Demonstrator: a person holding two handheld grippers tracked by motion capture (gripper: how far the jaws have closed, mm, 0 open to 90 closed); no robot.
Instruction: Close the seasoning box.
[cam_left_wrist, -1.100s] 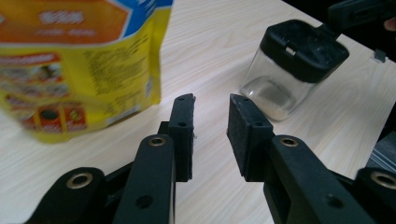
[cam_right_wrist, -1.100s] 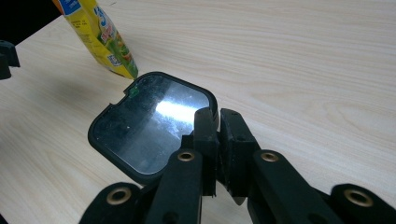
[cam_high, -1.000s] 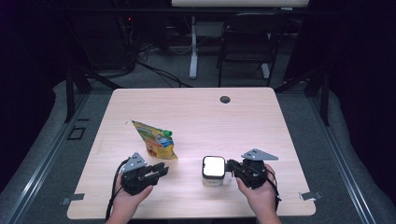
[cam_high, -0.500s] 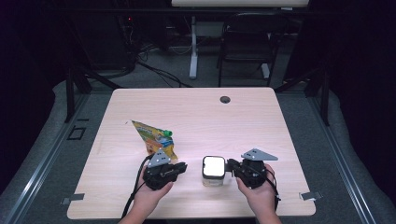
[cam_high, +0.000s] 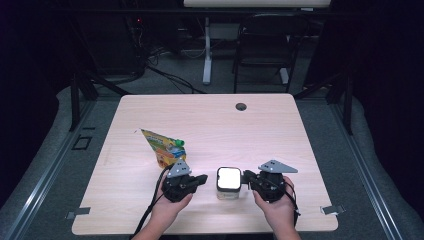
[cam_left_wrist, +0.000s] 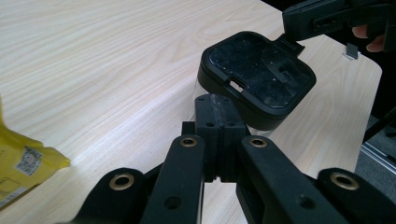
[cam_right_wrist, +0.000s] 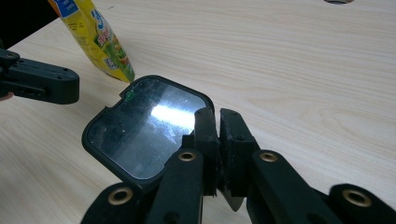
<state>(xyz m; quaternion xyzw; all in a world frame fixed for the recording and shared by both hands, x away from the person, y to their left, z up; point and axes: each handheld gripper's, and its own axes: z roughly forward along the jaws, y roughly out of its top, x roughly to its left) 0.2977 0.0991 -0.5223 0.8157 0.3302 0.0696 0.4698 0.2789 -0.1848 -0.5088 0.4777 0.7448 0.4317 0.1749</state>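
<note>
Dark room, black curtains behind; a chair and table legs stand at the far side on grey floor.

Item 1. Light wood table, the largest thing before us, with a round cable hole near its far edge, at twelve o'clock from the centre.

Item 2. Yellow printed pouch, lying flat, at about eleven o'clock from our left gripper and just beside it. In the left gripper view its corner shows at the lower left edge.

Item 3. Small clear container with a black-rimmed lid, standing upright near the table's front edge, between our two tongs. The lid glares white from above; its tab side faces the left gripper.

Item 4. Right gripper, at three o'clock from the container. We see its jaws nearly together in its own view, tips at the lid's rim on that side; something thin seems pinched between the pads, though we cannot tell what it is. In the left gripper view its tip touches the far tab of the lid.

Item 5. Left gripper, at nine o'clock from the container, close beside it. Its jaws have just been closing and now meet pad to pad, with nothing between them; the container sits just past the tips.
</note>
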